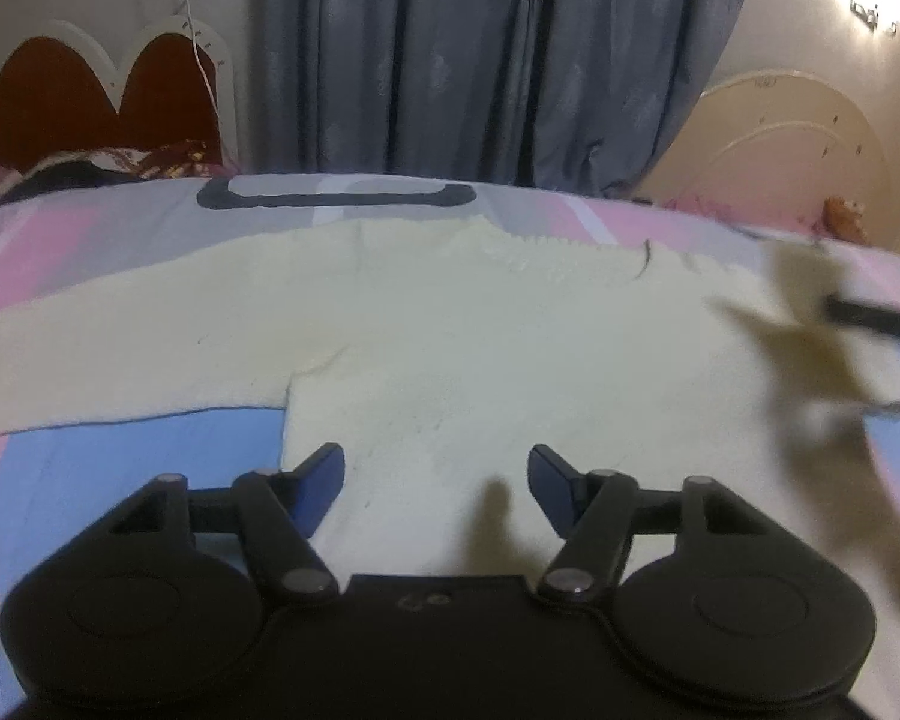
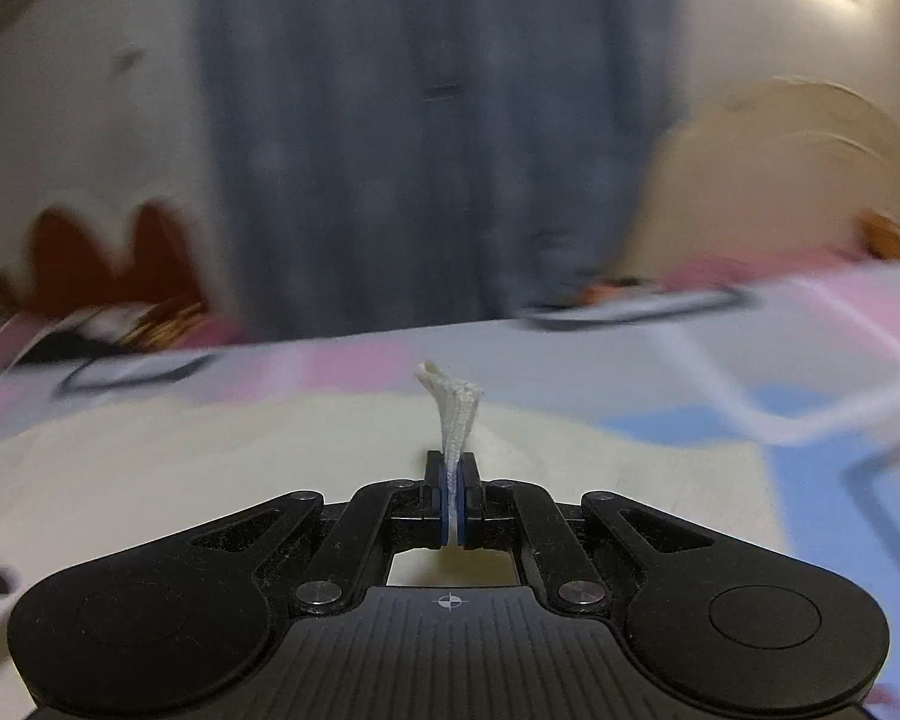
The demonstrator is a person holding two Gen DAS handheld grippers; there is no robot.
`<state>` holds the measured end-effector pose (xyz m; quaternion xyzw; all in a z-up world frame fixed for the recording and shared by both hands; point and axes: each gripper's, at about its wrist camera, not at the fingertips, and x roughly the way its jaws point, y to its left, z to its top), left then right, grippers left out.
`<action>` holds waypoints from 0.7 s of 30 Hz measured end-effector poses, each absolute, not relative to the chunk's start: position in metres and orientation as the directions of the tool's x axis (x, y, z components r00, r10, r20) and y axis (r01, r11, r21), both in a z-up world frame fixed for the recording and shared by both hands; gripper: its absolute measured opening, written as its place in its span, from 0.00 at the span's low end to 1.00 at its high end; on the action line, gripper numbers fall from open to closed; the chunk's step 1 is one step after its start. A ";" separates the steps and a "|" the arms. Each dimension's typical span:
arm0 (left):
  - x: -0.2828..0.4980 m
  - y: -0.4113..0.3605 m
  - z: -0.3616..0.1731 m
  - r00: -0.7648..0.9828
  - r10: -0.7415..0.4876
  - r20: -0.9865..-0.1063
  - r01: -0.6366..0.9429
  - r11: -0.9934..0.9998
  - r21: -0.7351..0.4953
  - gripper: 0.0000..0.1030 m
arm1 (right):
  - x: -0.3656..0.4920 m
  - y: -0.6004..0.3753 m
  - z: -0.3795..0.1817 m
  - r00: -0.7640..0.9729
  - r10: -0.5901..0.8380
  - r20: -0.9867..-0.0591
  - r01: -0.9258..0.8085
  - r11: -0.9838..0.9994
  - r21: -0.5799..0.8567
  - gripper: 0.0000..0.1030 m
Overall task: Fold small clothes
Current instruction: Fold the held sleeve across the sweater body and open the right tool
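Sweater (image 1: pixel 450 330), cream knit, lies spread flat on the bed (image 1: pixel 120 468). My right gripper (image 2: pixel 455 498) is clenched on a pinched fold of its fabric, which stands up between the pads. My left gripper (image 1: pixel 437 474) hangs released above the lower hem, nothing between its fingers. Beyond: patterned bedsheet, blue curtain (image 1: pixel 480 60), headboard (image 1: pixel 108 96).

- No words, labels, brands or numbers can be read in either view.
- The only sign is a small white crosshair mark on the ribbed black body of the right gripper (image 2: pixel 453 483), near its jaws.
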<state>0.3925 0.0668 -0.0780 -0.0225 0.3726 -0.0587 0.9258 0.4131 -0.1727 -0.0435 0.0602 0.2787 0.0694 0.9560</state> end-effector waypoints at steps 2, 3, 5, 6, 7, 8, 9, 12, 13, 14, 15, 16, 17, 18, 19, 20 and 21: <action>0.392 0.075 -0.076 0.711 -0.148 -0.688 0.095 0.989 -0.114 0.49 | 0.418 -0.131 -0.052 0.820 0.214 -0.530 -0.174 0.977 0.126 0.01; 0.391 0.079 -0.076 0.710 -0.152 -0.688 0.090 0.988 -0.126 0.49 | 0.417 -0.112 -0.056 0.815 0.228 -0.533 -0.205 0.973 0.103 0.01; 0.392 0.086 -0.076 0.711 -0.159 -0.685 0.080 0.986 -0.146 0.49 | 0.415 -0.081 -0.066 0.802 0.250 -0.542 -0.261 0.964 0.058 0.01; 0.392 0.089 -0.076 0.711 -0.158 -0.685 0.075 0.986 -0.150 0.49 | 0.414 -0.066 -0.072 0.788 0.273 -0.551 -0.295 0.954 0.050 0.01; 0.393 0.090 -0.077 0.709 -0.166 -0.685 0.079 0.984 -0.157 0.49 | 0.418 -0.057 -0.083 0.770 0.293 -0.567 -0.328 0.944 0.042 0.01; 0.394 0.090 -0.077 0.705 -0.179 -0.686 0.087 0.982 -0.166 0.52 | 0.425 -0.050 -0.096 0.740 0.311 -0.597 -0.368 0.930 0.028 0.01; 0.396 0.089 -0.076 0.701 -0.195 -0.686 0.100 0.979 -0.176 0.63 | 0.421 -0.042 -0.103 0.733 0.312 -0.604 -0.388 0.922 0.005 0.02; 0.401 0.077 -0.074 0.723 -0.228 -0.652 0.137 0.973 -0.188 0.84 | 0.404 -0.041 -0.104 0.785 0.284 -0.550 -0.377 0.924 -0.061 0.55; 0.406 0.071 -0.073 0.723 -0.251 -0.644 0.159 0.967 -0.198 0.80 | 0.399 -0.049 -0.103 0.799 0.293 -0.525 -0.368 0.929 -0.040 0.60; 0.412 0.063 -0.074 0.716 -0.273 -0.643 0.173 0.961 -0.216 0.71 | 0.396 -0.058 -0.102 0.804 0.283 -0.523 -0.349 0.937 -0.030 0.60; 0.418 0.055 -0.076 0.706 -0.297 -0.643 0.183 0.953 -0.240 0.63 | 0.394 -0.065 -0.103 0.809 0.250 -0.532 -0.315 0.948 -0.034 0.55; 0.425 0.048 -0.079 0.694 -0.323 -0.643 0.193 0.945 -0.266 0.58 | 0.394 -0.072 -0.103 0.813 0.231 -0.534 -0.288 0.957 -0.025 0.36; 0.432 0.039 -0.082 0.677 -0.351 -0.646 0.205 0.934 -0.293 0.51 | 0.391 -0.085 -0.103 0.813 0.211 -0.542 -0.253 0.968 -0.003 0.25; 0.439 0.031 -0.085 0.664 -0.370 -0.650 0.209 0.926 -0.313 0.50 | 0.390 -0.098 -0.104 0.813 0.183 -0.553 -0.206 0.978 0.022 0.15; 0.444 0.025 -0.089 0.656 -0.377 -0.654 0.205 0.923 -0.326 0.50 | 0.388 -0.111 -0.104 0.818 0.150 -0.555 -0.152 0.987 0.042 0.13; 0.451 0.018 -0.092 0.644 -0.388 -0.659 0.203 0.917 -0.343 0.50 | 0.382 -0.124 -0.103 0.821 0.127 -0.556 -0.111 0.992 0.062 0.13; 0.457 0.014 -0.095 0.631 -0.405 -0.662 0.202 0.909 -0.364 0.50 | 0.381 -0.135 -0.103 0.821 0.106 -0.561 -0.071 0.994 0.084 0.13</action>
